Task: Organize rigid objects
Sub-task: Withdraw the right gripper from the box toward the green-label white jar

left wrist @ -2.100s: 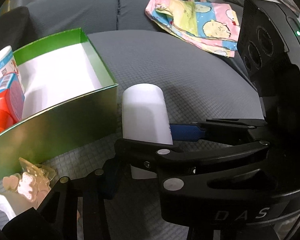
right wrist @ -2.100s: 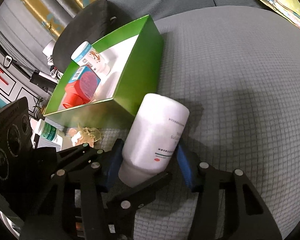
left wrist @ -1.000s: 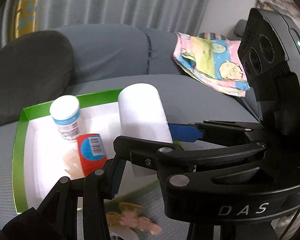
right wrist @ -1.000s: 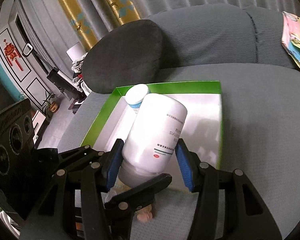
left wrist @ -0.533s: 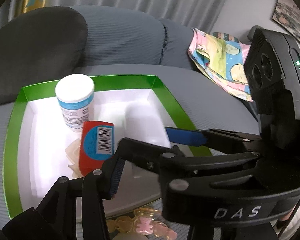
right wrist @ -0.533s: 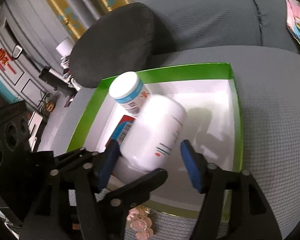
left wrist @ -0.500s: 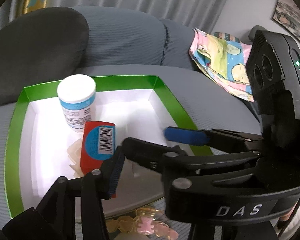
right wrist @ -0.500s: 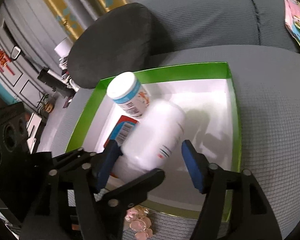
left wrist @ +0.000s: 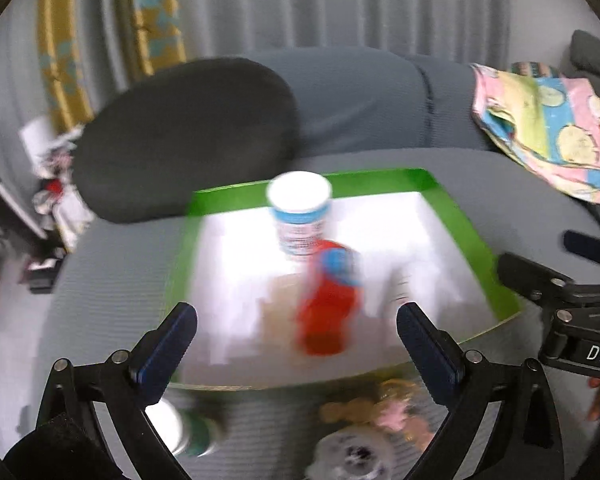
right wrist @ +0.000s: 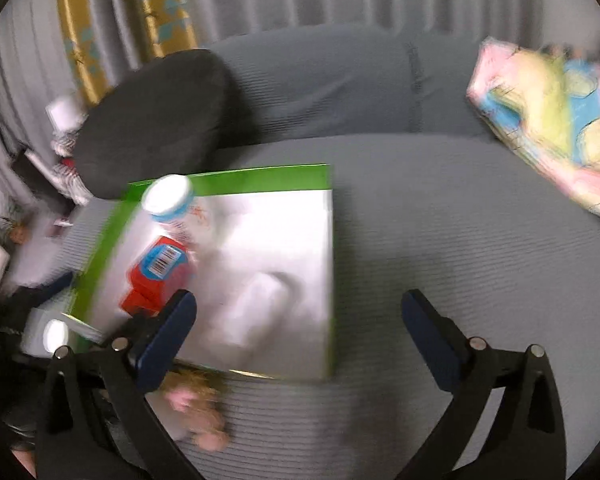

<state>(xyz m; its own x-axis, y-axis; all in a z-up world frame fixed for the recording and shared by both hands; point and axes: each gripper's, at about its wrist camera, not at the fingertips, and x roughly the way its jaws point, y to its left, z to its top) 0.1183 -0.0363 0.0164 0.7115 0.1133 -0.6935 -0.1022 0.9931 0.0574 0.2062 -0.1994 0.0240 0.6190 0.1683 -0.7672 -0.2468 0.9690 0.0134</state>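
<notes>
A green box with a white floor [left wrist: 440, 186] [right wrist: 260, 178] lies on a grey sofa. In it stand a white jar with a blue band [left wrist: 300, 212] [right wrist: 170, 200] and a red container [left wrist: 328, 300] [right wrist: 156, 276]. A large white bottle [right wrist: 260, 304] lies on the box floor, blurred, to the right of the red one. My left gripper [left wrist: 296, 344] is open and empty above the box's near edge. My right gripper [right wrist: 298, 334] is open and empty above the box, the white bottle just beyond its fingers.
A pink packet of small sweets [left wrist: 384, 408] [right wrist: 196, 412] and a green-and-white bottle [left wrist: 188, 432] lie on the sofa in front of the box. A colourful cloth [left wrist: 548, 128] [right wrist: 552, 128] is at the back right. A dark cushion [left wrist: 180, 136] stands behind the box.
The right gripper has opened and let the white bottle go into the box, then drawn back. The left gripper has swung left and up. Both views are motion-blurred.
</notes>
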